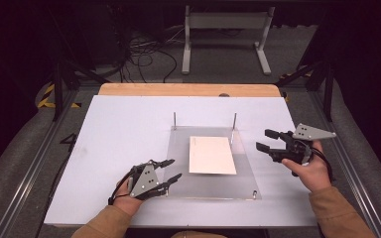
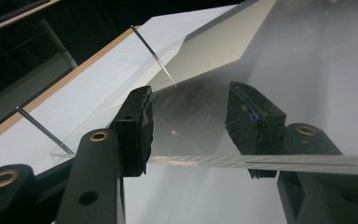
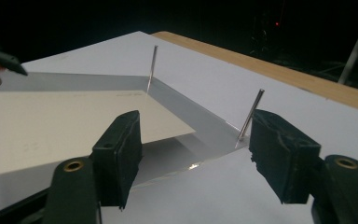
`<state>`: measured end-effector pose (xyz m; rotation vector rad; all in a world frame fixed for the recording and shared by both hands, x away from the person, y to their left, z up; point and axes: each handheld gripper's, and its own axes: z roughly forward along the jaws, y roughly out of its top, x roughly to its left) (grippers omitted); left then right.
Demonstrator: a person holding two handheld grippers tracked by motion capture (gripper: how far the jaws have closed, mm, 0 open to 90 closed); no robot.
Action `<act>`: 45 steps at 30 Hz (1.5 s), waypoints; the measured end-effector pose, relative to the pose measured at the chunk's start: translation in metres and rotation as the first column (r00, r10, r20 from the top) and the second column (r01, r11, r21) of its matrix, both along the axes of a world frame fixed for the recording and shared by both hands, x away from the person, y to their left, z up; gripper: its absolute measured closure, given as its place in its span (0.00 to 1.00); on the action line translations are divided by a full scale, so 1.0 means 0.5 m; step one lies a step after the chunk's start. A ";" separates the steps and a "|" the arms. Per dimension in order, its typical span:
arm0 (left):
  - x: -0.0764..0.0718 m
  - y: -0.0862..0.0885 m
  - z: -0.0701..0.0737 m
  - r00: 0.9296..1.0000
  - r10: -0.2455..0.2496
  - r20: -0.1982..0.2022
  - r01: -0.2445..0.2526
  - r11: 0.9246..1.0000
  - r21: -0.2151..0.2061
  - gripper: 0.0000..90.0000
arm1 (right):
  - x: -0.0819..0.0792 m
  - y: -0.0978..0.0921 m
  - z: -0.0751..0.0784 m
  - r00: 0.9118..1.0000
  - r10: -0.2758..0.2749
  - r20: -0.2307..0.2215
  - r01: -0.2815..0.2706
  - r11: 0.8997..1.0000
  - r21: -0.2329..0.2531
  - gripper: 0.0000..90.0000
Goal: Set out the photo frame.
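Note:
A cream card (image 1: 211,154) lies flat on a clear acrylic plate (image 1: 213,186) in the middle of the white table. Two thin metal pins (image 1: 174,120) (image 1: 235,121) stand upright at the plate's far corners. My left gripper (image 1: 176,168) is open at the plate's near left corner; in the left gripper view the plate's edge (image 2: 261,161) runs across between the open jaws of the left gripper (image 2: 191,116). My right gripper (image 1: 262,139) is open just right of the plate, holding nothing. In the right gripper view the right gripper (image 3: 196,140) faces the card (image 3: 74,121) and both pins (image 3: 153,67) (image 3: 251,116).
The white table top (image 1: 124,134) has a wooden strip (image 1: 188,89) along its far edge. A short stud (image 1: 254,193) sticks up at the plate's near right corner. Beyond the table are cables (image 1: 144,54) and a white stand (image 1: 225,34) on the floor.

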<state>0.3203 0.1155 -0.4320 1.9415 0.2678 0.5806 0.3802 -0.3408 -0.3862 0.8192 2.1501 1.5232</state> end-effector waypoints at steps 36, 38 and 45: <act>0.009 -0.005 0.028 0.999 0.004 -0.053 -0.007 0.999 -0.050 0.55 | -0.122 0.119 -0.035 0.899 0.322 0.296 -0.241 0.930 -0.278 0.58; 0.009 -0.006 0.033 0.999 0.007 -0.046 -0.008 0.999 -0.041 0.57 | -0.127 0.123 -0.033 0.903 0.315 0.291 -0.239 0.933 -0.269 0.68; 0.012 -0.010 0.049 0.999 0.028 -0.028 -0.029 0.999 -0.037 0.59 | -0.129 0.129 -0.018 0.909 0.270 0.316 -0.179 0.941 -0.288 0.73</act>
